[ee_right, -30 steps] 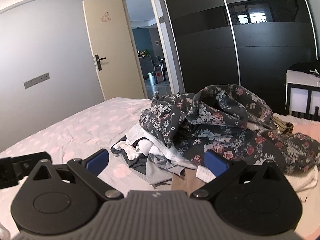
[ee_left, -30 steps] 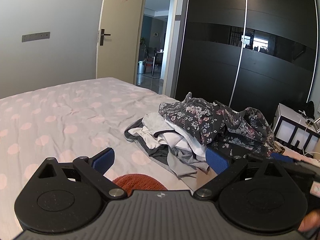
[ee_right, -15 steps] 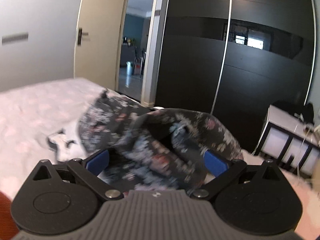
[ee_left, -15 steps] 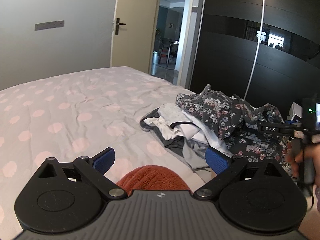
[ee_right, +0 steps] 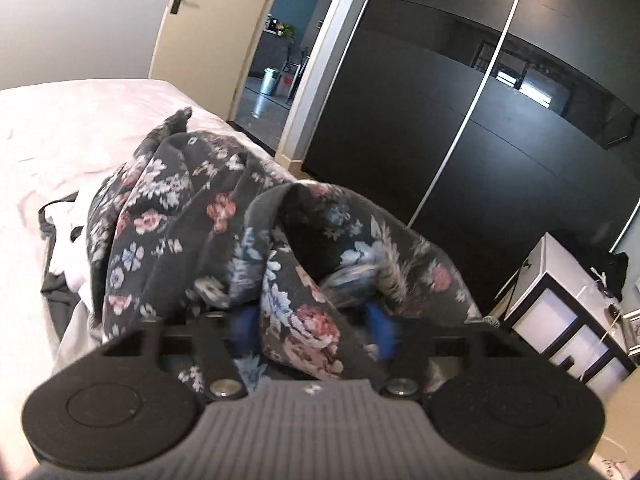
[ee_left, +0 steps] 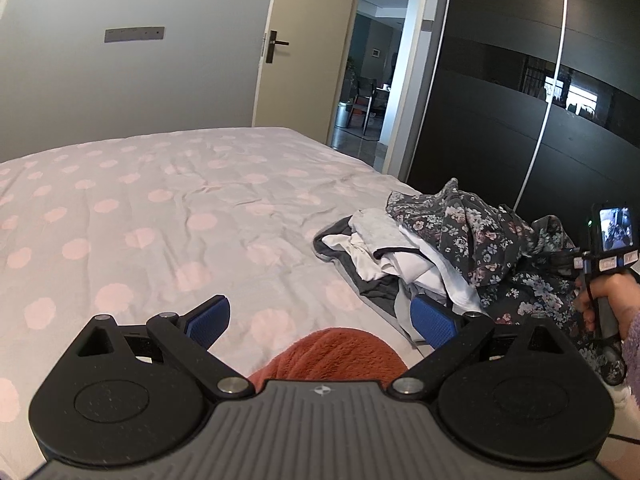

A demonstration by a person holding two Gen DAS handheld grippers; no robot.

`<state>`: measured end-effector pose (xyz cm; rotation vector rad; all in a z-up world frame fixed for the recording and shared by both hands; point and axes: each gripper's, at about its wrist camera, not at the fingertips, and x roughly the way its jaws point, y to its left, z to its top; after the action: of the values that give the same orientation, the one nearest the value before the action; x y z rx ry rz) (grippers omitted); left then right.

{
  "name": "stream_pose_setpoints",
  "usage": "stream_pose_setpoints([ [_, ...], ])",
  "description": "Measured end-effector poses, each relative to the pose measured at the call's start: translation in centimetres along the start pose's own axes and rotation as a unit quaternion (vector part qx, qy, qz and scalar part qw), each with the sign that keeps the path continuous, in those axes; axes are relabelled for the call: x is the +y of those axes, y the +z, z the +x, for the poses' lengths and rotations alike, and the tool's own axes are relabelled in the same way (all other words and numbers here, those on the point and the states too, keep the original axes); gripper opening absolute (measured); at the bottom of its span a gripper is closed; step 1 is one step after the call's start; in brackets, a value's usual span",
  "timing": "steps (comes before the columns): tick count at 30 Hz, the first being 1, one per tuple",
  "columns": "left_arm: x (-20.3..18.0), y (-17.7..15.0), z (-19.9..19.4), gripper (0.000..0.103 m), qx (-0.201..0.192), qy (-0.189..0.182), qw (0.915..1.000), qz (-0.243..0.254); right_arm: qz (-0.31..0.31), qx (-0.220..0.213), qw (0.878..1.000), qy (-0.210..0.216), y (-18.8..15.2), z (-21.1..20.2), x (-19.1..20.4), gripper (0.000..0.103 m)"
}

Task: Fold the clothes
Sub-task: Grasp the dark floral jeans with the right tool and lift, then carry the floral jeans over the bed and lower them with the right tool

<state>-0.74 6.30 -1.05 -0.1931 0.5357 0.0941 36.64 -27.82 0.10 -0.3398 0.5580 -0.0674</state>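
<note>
While my left gripper [ee_left: 320, 320] hangs over the bed [ee_left: 160, 208] with its jaws spread wide and nothing between them, I see only pink-dotted sheet ahead of its left finger and a rust-red cloth [ee_left: 332, 354] just under its nose. Its right finger [ee_left: 434, 324] sits at the near edge of the clothes pile [ee_left: 400, 256], where white and grey pieces lie heaped on the bed's right side. On top of the pile, further right, is the floral garment [ee_left: 476, 236], dark with small flowers. At the far right of that view a hand [ee_left: 612, 300] grips the handle of my right gripper [ee_right: 312, 326], pushed into the floral cloth. From its own camera the jaws are closing, with a thick fold of the floral garment between the blue pads; the pads are blurred, so I cannot tell if they already press it. Beyond stand a dark wardrobe [ee_right: 460, 100] and a white cabinet [ee_right: 560, 300].
</note>
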Motion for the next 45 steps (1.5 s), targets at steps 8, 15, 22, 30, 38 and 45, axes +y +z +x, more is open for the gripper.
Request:
stream_pose_setpoints([
  [8, 3.3, 1.1, -0.5, 0.103, -0.006, 0.051, 0.9982, -0.030, -0.040, -0.115, 0.992, -0.015, 5.3, -4.4, 0.2, 0.016],
  [15, 7.5, 3.0, -2.1, 0.103, -0.028, 0.107, 0.9926, -0.050, -0.088, -0.220, 0.969, 0.066, 13.4, -11.9, 5.3, 0.015],
  [22, 12.1, 4.0, -3.4, 0.103, -0.034, 0.155, 0.9850, -0.070, -0.110, -0.270, 0.937, 0.195, 18.8, -19.4, 14.7, 0.014],
  [30, 17.7, 4.4, -4.6, 0.103, -0.037, 0.205, 0.9729, -0.101, -0.105, -0.254, 0.901, 0.336, 19.0, -25.1, 26.0, 0.013],
  [38, 23.8, 4.8, -5.9, 0.103, -0.044, 0.257, 0.9549, -0.142, -0.140, -0.225, 0.841, 0.472, 15.3, -29.8, 37.2, 0.013],
  [45, 28.2, 3.9, -5.3, 0.103, -0.023, 0.277, 0.9466, -0.163, -0.212, -0.151, 0.822, 0.507, 9.8, -29.0, 46.9, 0.013],
])
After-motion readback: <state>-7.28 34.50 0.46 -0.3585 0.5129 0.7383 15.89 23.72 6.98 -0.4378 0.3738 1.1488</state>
